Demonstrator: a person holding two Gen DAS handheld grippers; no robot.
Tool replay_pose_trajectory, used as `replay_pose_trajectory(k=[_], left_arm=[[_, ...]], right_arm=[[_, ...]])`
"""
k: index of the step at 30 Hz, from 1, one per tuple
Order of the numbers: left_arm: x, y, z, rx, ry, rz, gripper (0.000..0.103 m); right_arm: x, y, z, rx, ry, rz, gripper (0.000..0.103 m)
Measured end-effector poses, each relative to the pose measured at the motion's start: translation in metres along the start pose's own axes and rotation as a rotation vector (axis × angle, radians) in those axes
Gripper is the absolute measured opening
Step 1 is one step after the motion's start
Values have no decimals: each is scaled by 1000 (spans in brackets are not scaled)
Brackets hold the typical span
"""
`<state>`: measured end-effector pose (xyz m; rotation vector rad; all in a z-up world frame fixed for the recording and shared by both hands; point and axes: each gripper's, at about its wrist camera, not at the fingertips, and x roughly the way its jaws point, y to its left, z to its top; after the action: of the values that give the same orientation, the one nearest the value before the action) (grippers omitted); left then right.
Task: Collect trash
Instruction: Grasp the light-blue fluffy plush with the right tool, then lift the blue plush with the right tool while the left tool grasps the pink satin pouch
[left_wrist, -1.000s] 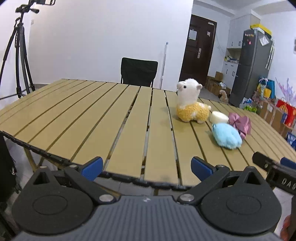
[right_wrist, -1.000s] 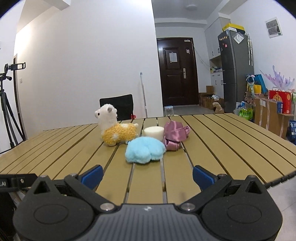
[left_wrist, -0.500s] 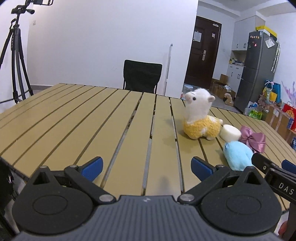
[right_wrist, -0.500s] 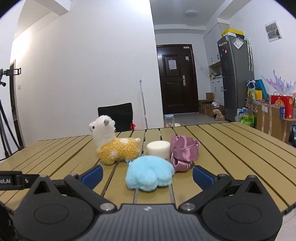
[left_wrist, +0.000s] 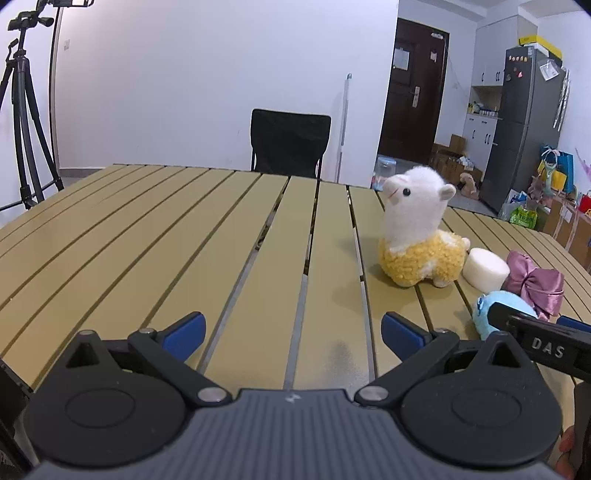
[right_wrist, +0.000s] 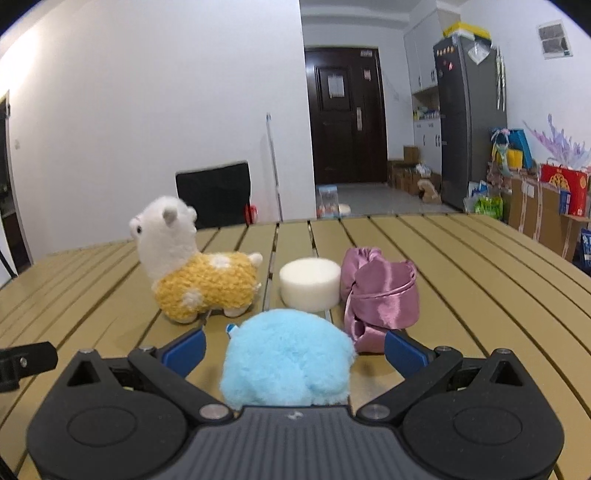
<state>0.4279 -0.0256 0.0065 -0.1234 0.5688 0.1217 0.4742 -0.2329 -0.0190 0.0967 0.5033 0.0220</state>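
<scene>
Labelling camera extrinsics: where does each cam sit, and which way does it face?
Left wrist: on the left tool, low over the near table edge, facing the black chair; open fingers and the right tool's tip show.
Right wrist: on the right tool, fingers open around the blue plush, facing the door.
Shared: alpaca, foam puck, pink pouch.

Blue plush (right_wrist: 288, 360) between wide right claw (right_wrist: 293, 349) fingers, seemingly untouched.
</scene>
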Motion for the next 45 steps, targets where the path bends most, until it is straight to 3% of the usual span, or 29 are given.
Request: replay_pose_trajectory(k=[4, 9, 11, 16, 25, 31, 45], left_arm=[[4, -3, -1, -5, 10, -4, 103], [6, -9, -2, 2, 14, -14, 103], [6, -11, -2, 4, 14, -21, 103], [5, -16, -3, 5, 10, -33, 103], [6, -18, -4, 2, 11, -43, 103], [6, -19, -6, 5, 7, -47, 103], [-2, -50, -17, 40, -21, -102, 103]], right_arm=[[16, 4, 5, 1, 60, -28, 102], [27, 7, 9, 9, 106, -16, 93], [30, 9, 8, -3, 123, -14, 84], [30, 8, 8, 7, 124, 0, 80], [15, -6, 4, 14, 86, 19, 78], [-8, -24, 7, 39, 16, 25, 78], [-43, -104, 8, 113, -87, -74, 78]])
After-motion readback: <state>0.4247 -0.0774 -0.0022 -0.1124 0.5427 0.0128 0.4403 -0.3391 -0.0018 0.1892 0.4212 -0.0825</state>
